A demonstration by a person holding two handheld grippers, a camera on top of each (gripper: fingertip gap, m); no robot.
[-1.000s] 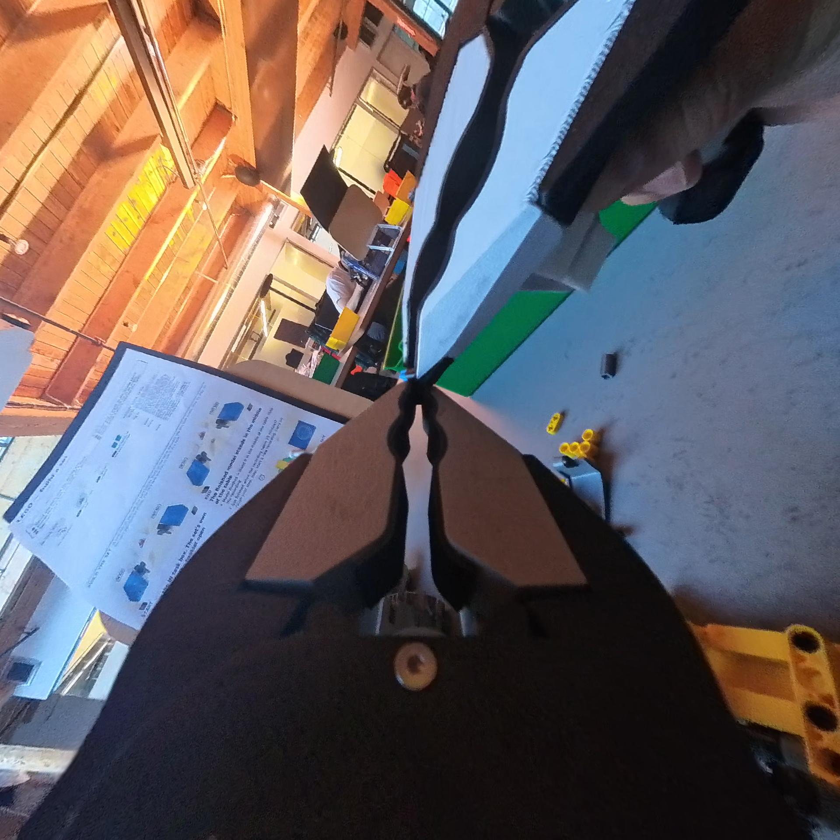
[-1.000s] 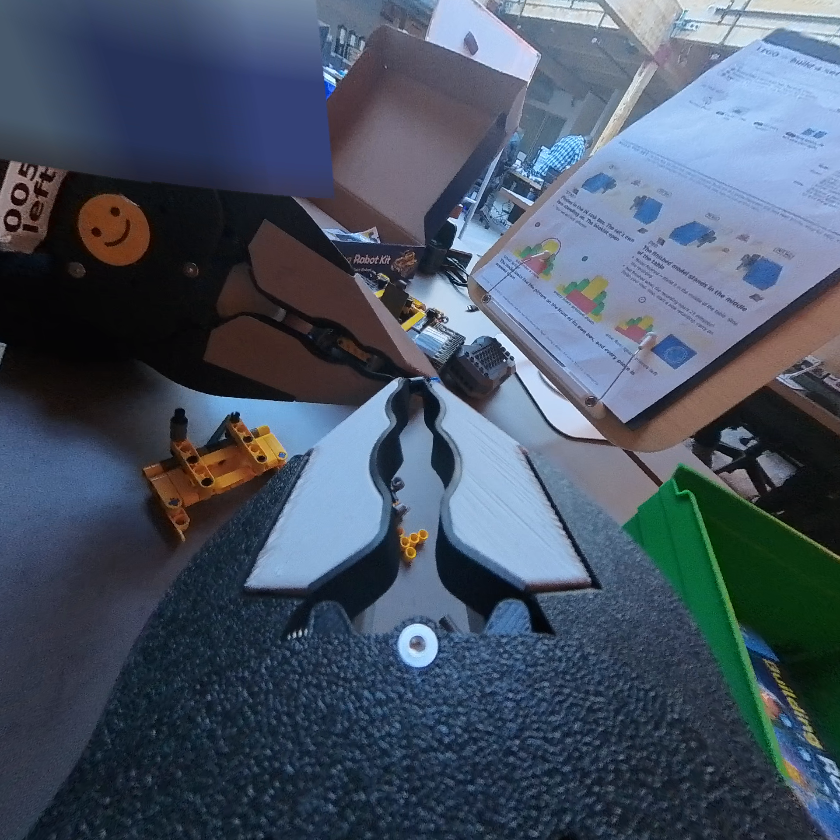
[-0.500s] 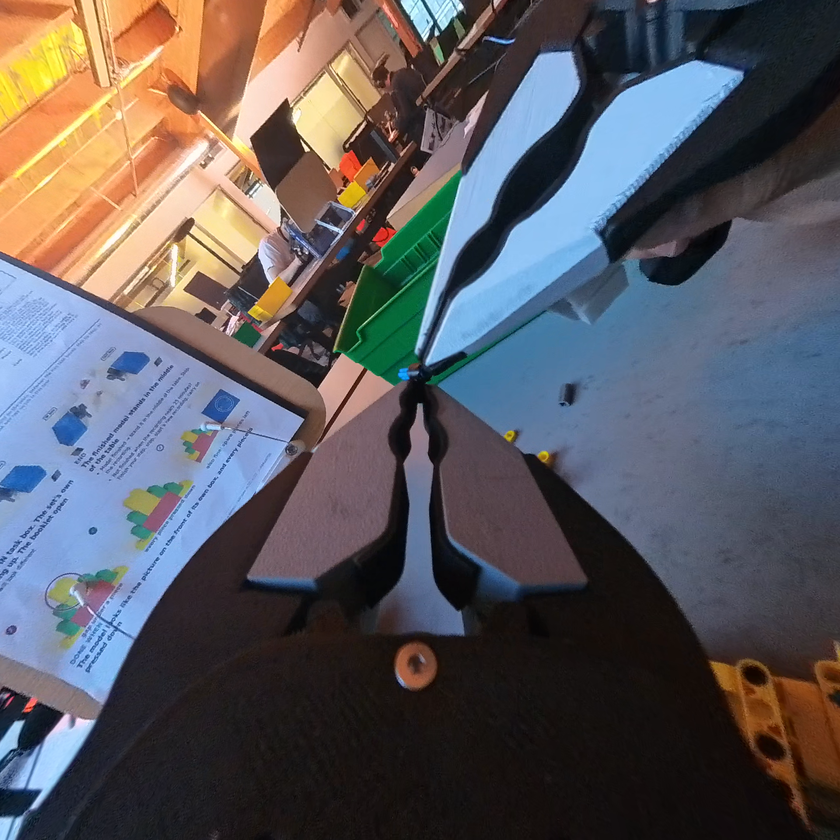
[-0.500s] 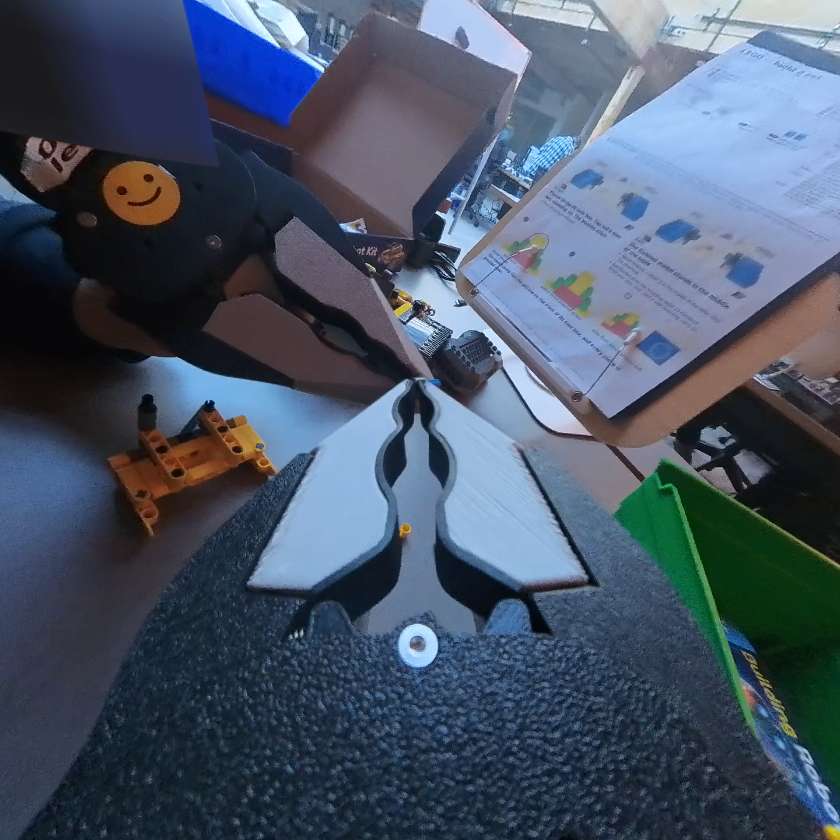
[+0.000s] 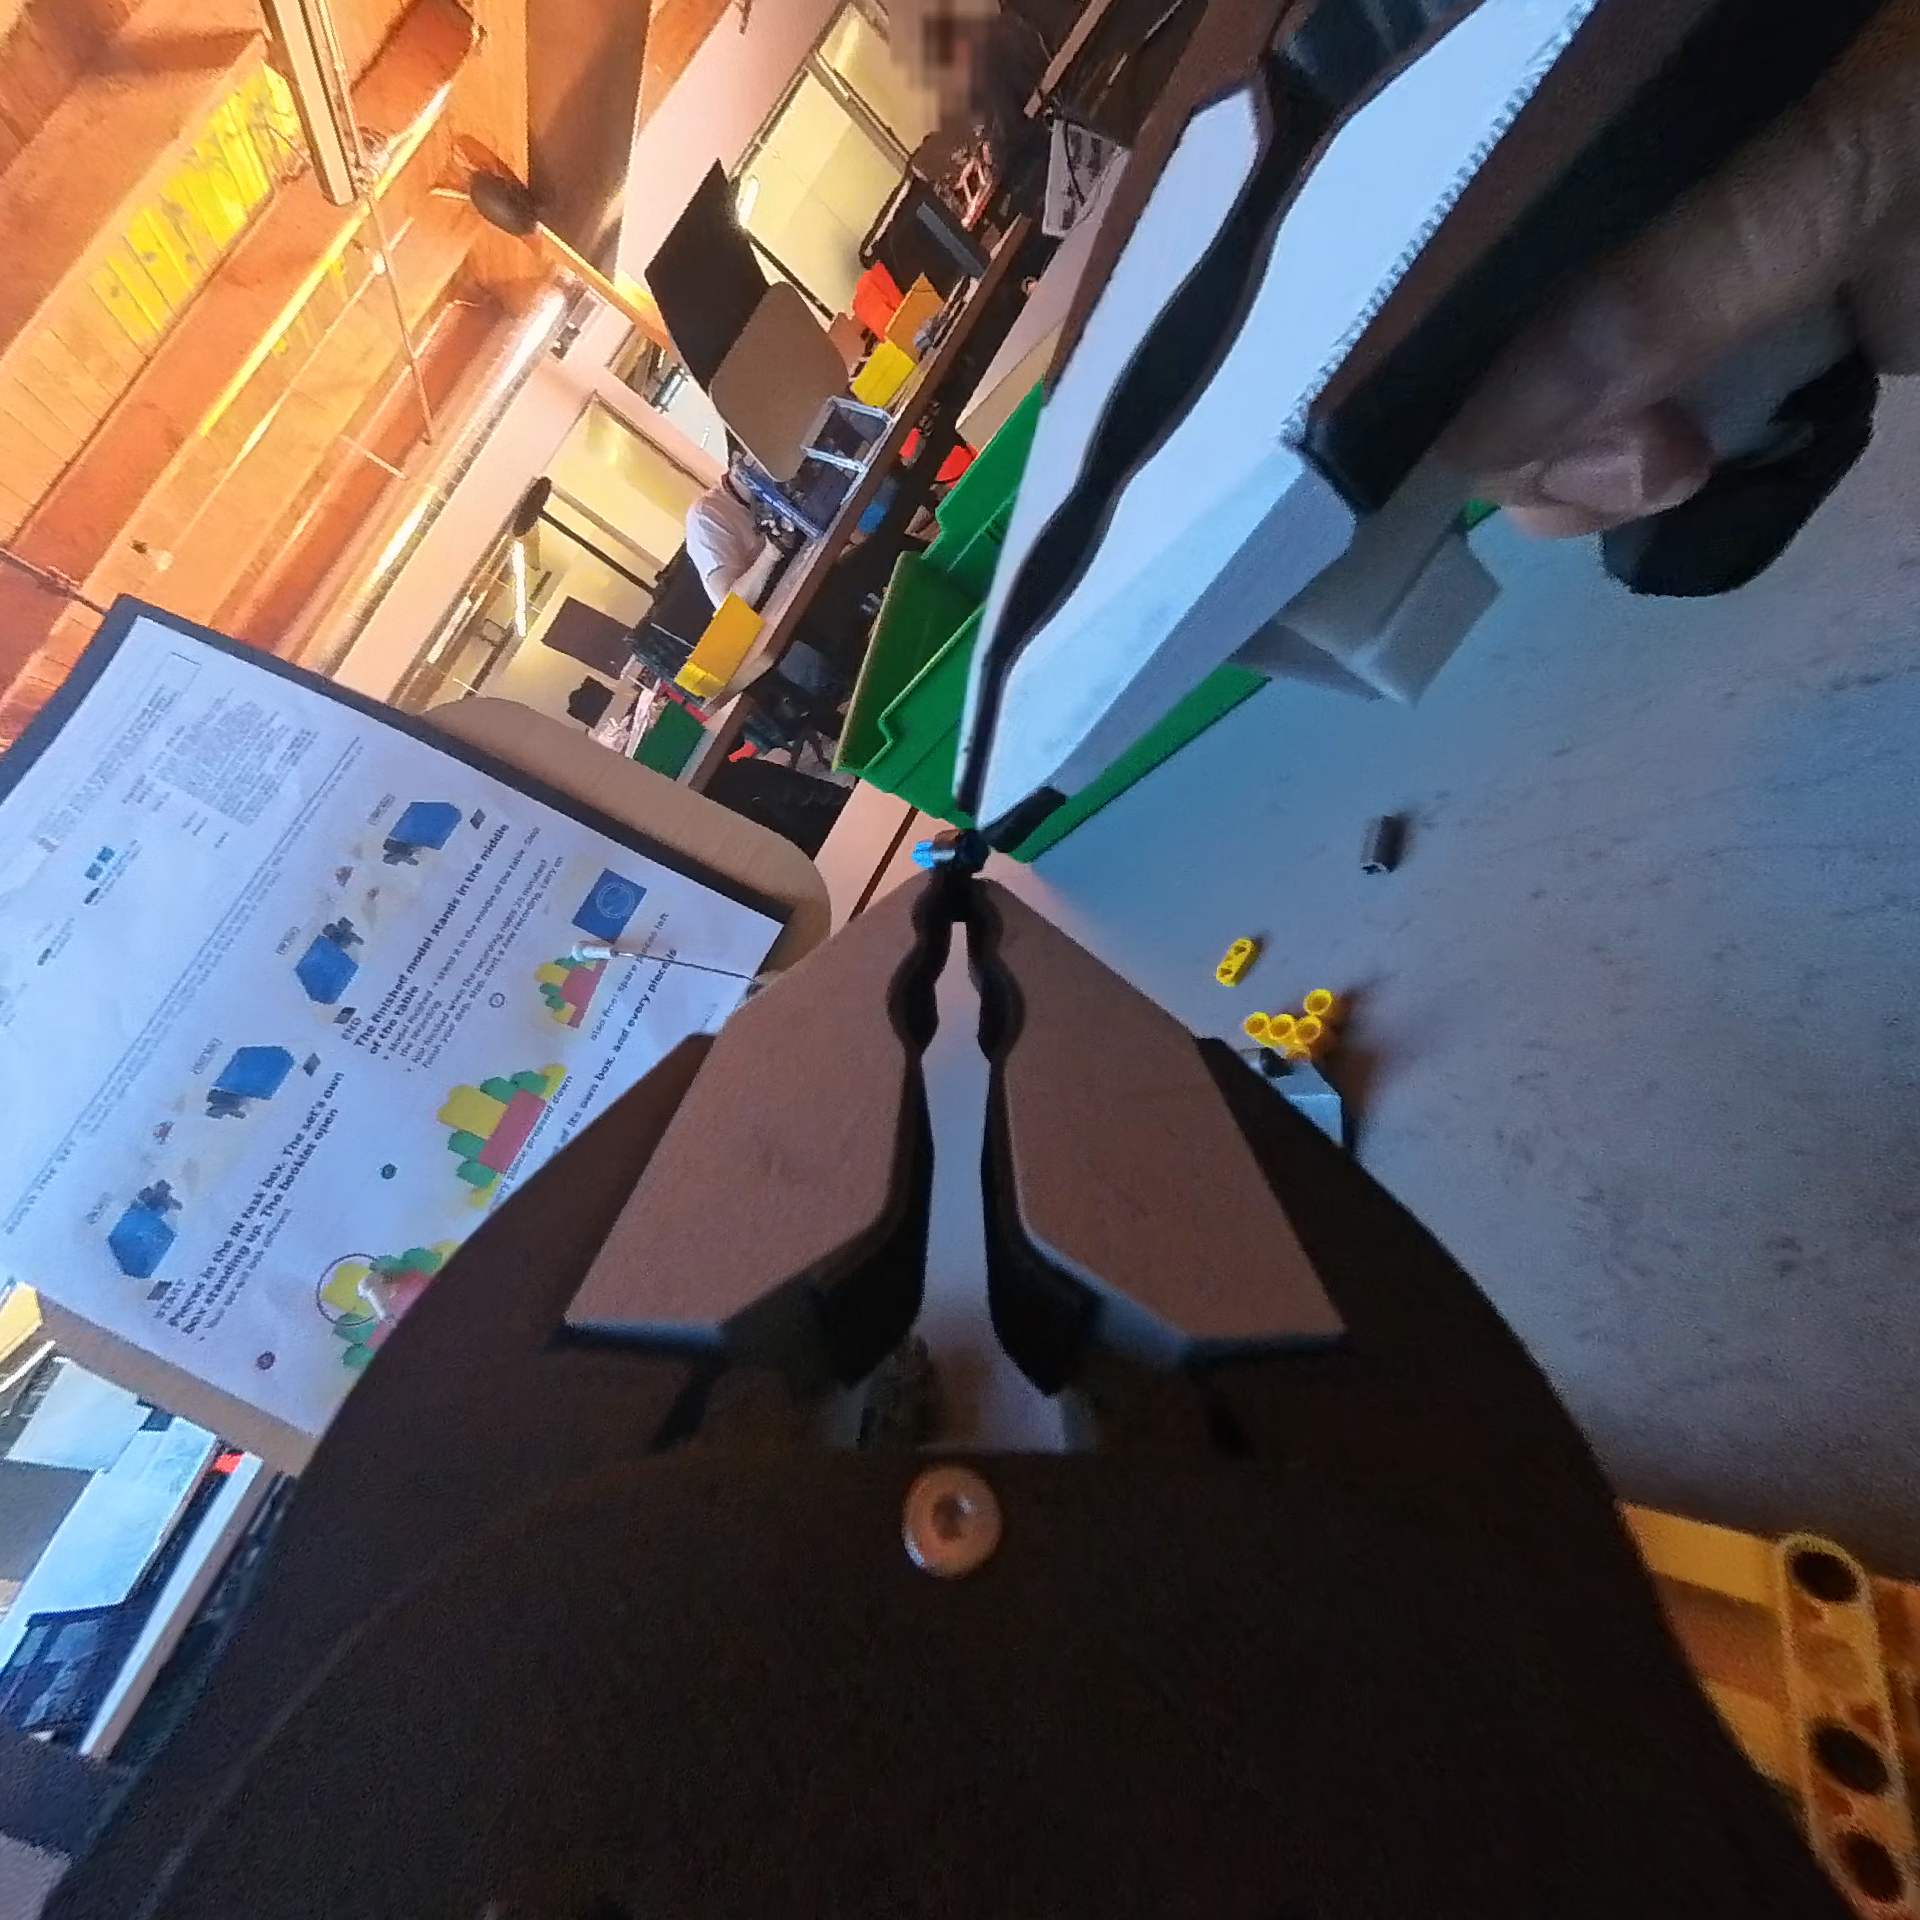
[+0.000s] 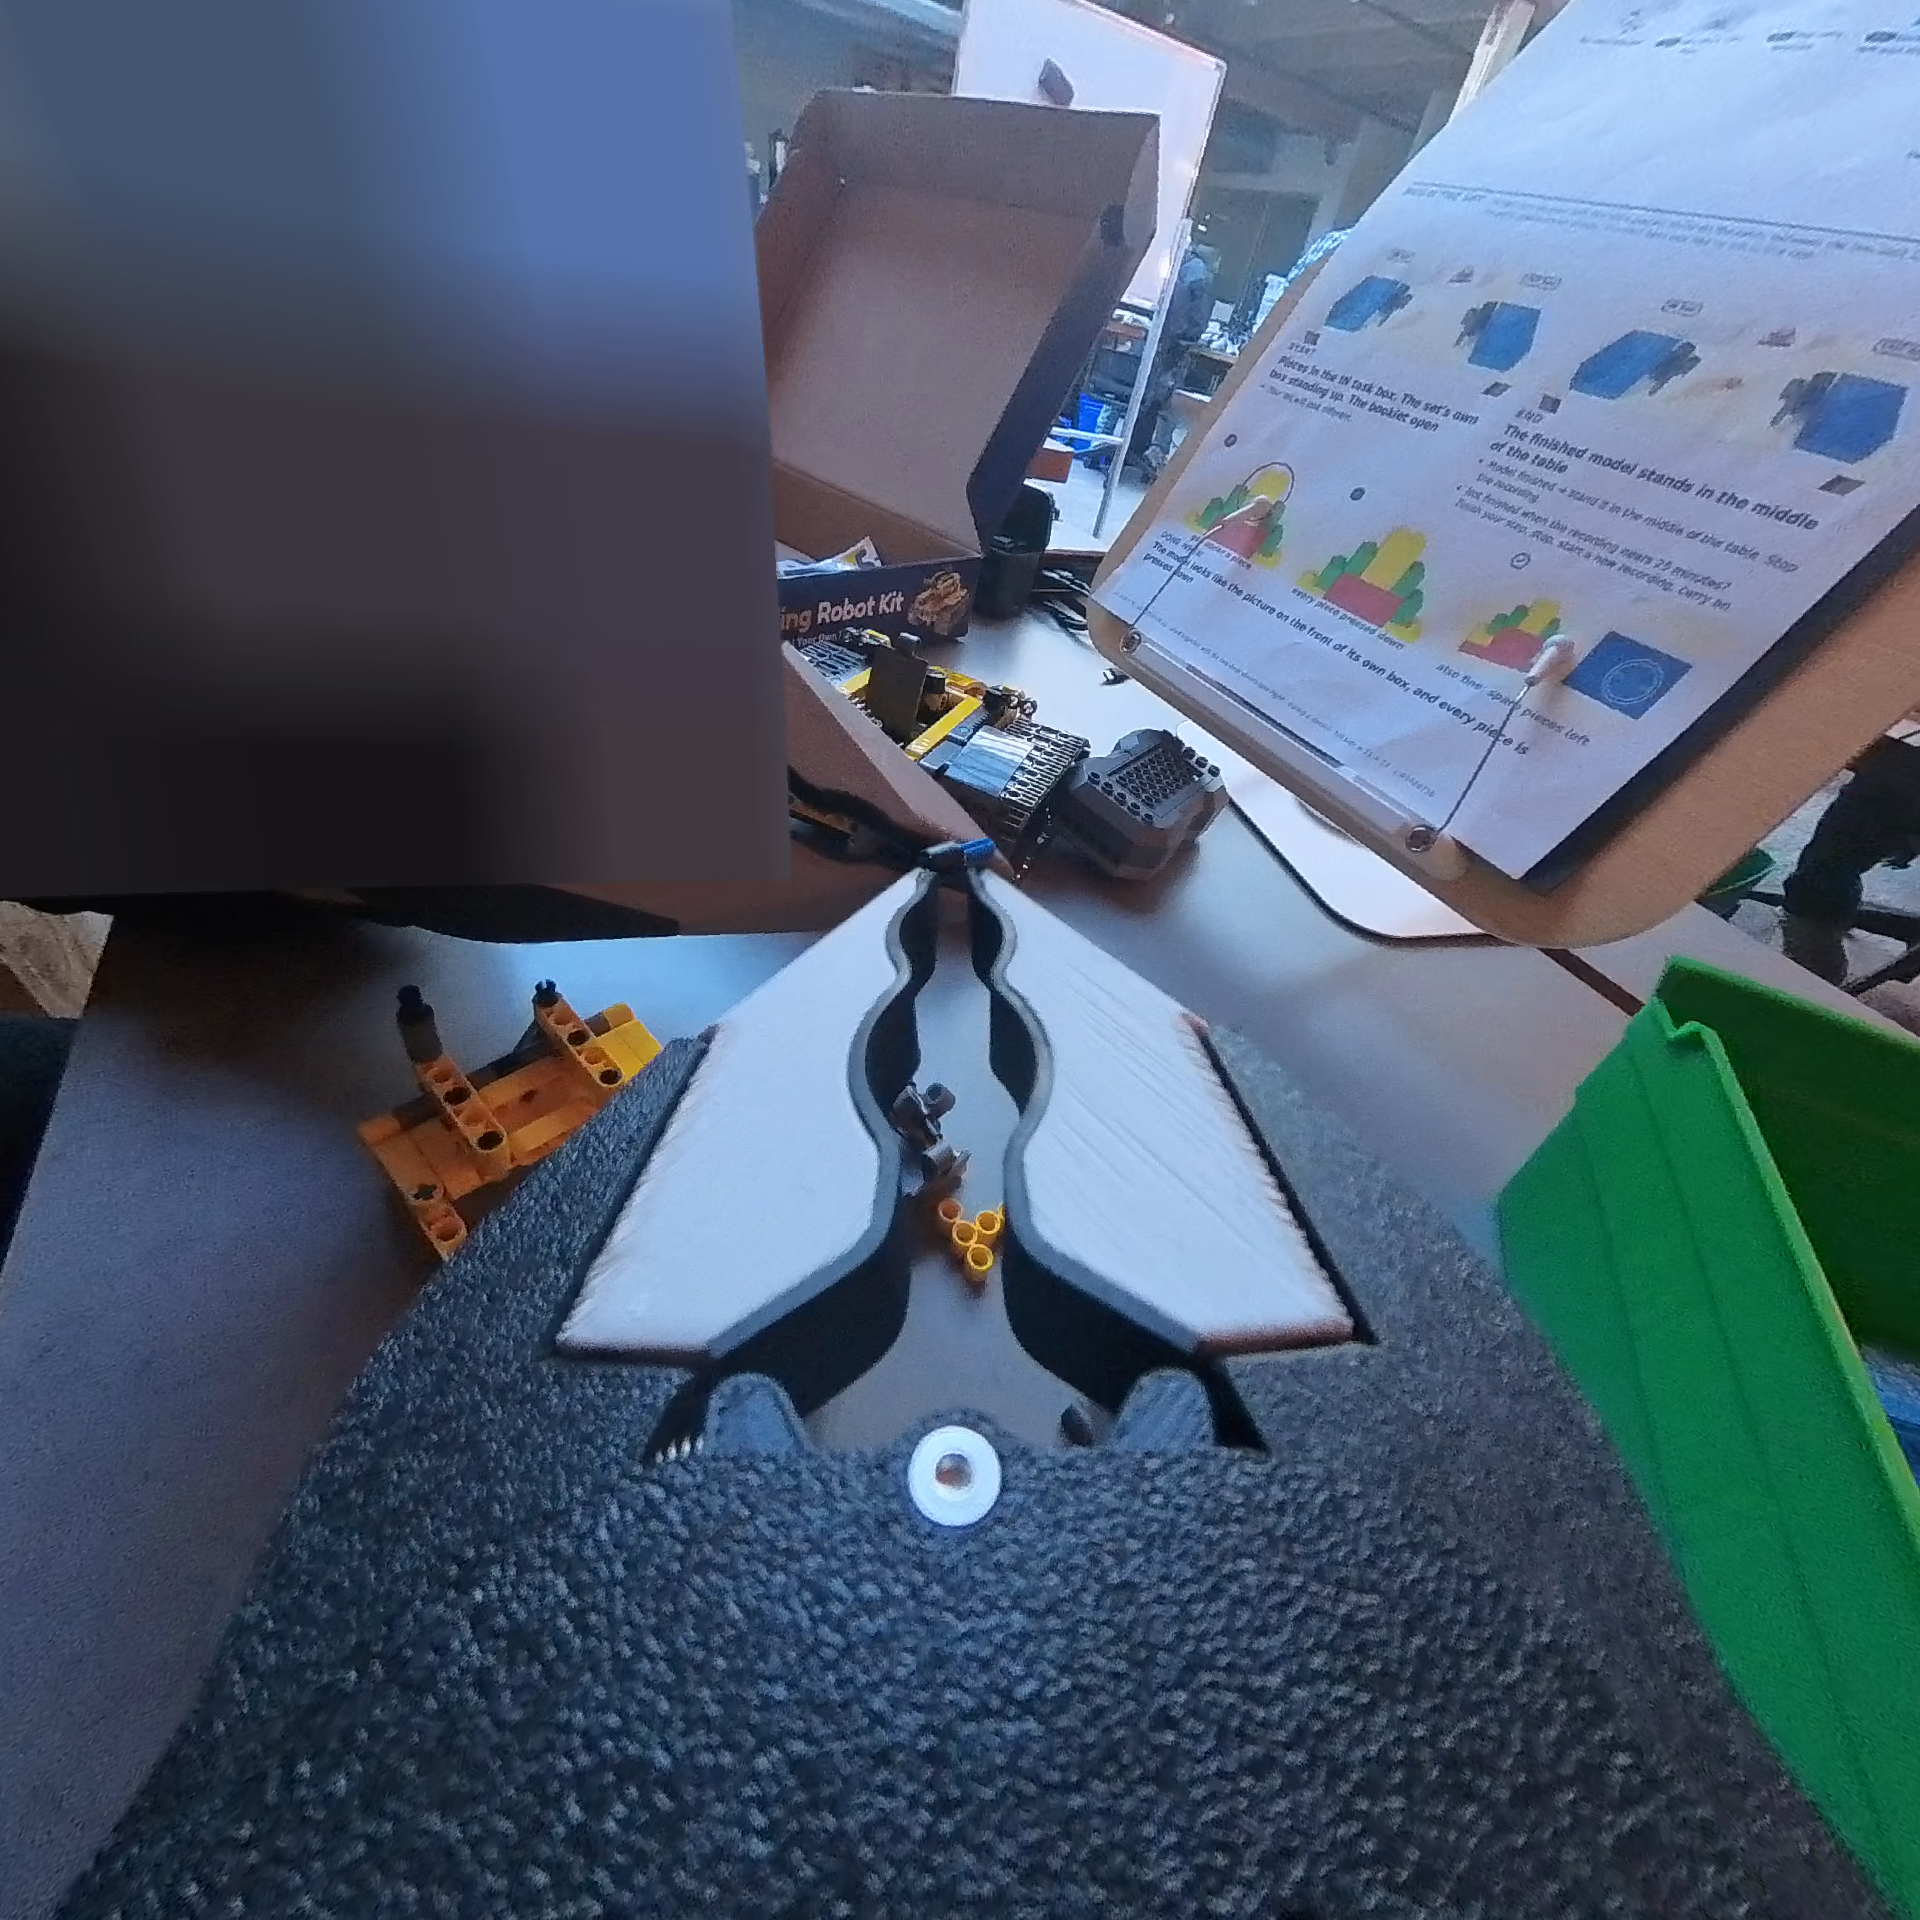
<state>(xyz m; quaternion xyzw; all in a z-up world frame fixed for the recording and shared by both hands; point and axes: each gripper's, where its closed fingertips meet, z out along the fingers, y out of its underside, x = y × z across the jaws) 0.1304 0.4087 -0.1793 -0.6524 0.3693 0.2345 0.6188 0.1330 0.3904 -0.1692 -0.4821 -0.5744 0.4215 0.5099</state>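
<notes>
My left gripper (image 5: 956, 878), with brown fingers, and my right gripper (image 6: 951, 878), with white fingers, meet tip to tip above the grey table (image 5: 1610, 1039). Both are shut on one small blue-and-black pin (image 5: 938, 853), which also shows in the right wrist view (image 6: 958, 850). In the left wrist view the right gripper (image 5: 982, 821) comes in from the upper right, held by a hand (image 5: 1683, 343). In the right wrist view a blurred patch hides most of the left gripper. A yellow-orange beam assembly (image 6: 499, 1112) lies on the table below; its edge shows in the left wrist view (image 5: 1818, 1704).
Small yellow connectors (image 5: 1294, 1023) (image 6: 971, 1236), a yellow piece (image 5: 1236, 958), a dark bush (image 5: 1382, 844) and a grey piece (image 6: 925, 1132) lie loose. A green bin (image 6: 1714, 1299) stands right, a tilted instruction board (image 6: 1558, 468) behind, an open cardboard box (image 6: 935, 312) and black parts (image 6: 1143, 784) farther back. Both grippers' tips are close together, under 4 cm apart.
Both grippers stay shut tip to tip on the pin. The pair tilted and shifted together, swinging both views; the yellow connectors show again between the right fingers.
</notes>
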